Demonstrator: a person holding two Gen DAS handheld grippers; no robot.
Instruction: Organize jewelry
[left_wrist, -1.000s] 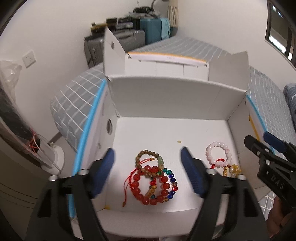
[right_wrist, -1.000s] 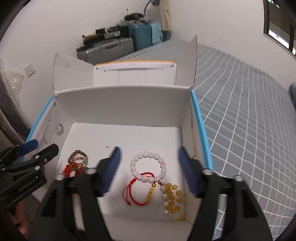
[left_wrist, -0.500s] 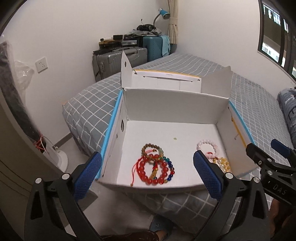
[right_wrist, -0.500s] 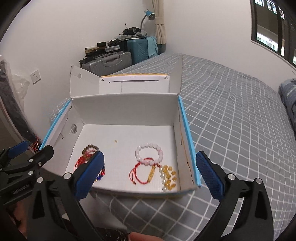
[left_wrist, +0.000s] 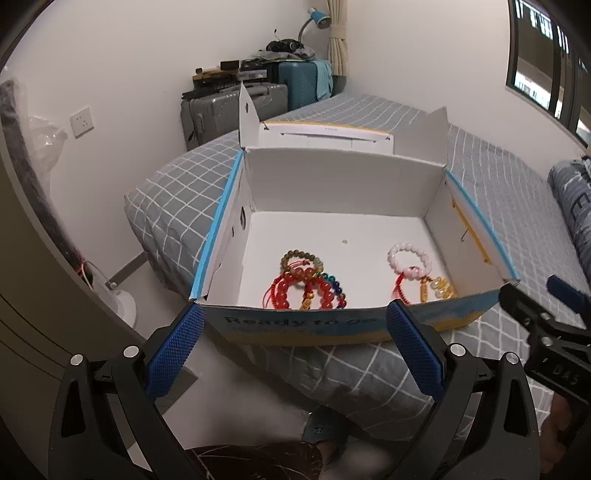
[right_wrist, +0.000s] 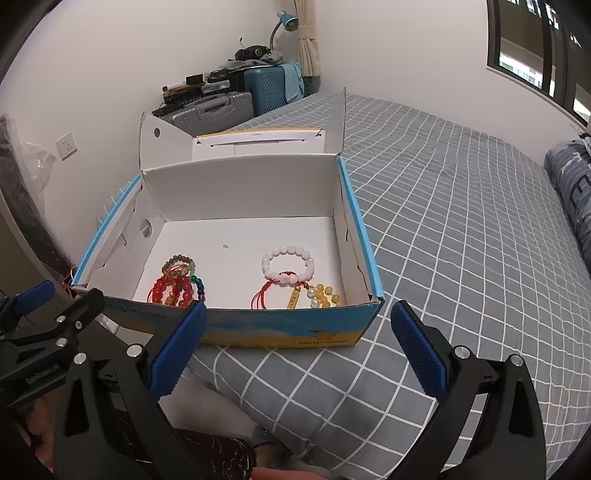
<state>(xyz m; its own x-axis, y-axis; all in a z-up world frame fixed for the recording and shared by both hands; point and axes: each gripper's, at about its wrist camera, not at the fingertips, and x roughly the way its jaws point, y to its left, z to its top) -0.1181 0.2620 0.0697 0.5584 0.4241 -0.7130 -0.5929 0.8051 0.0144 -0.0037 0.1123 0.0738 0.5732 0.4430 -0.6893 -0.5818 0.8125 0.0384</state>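
Both grippers, left gripper (left_wrist: 293, 349) and right gripper (right_wrist: 299, 343), hang spread and empty low in frame; tangled bracelets (left_wrist: 308, 282) might snag together if grabbed.

box front wall (left_wrist: 332, 325): hides the near edge of the red bead bracelet (left_wrist: 321, 295), and its printed text is too blurry to read fully
yellow beads (right_wrist: 325, 295): lower part is behind the box rim
speck on box floor (right_wrist: 225, 245): too tiny to identify
foot (left_wrist: 325, 432): blurry, partly cut off
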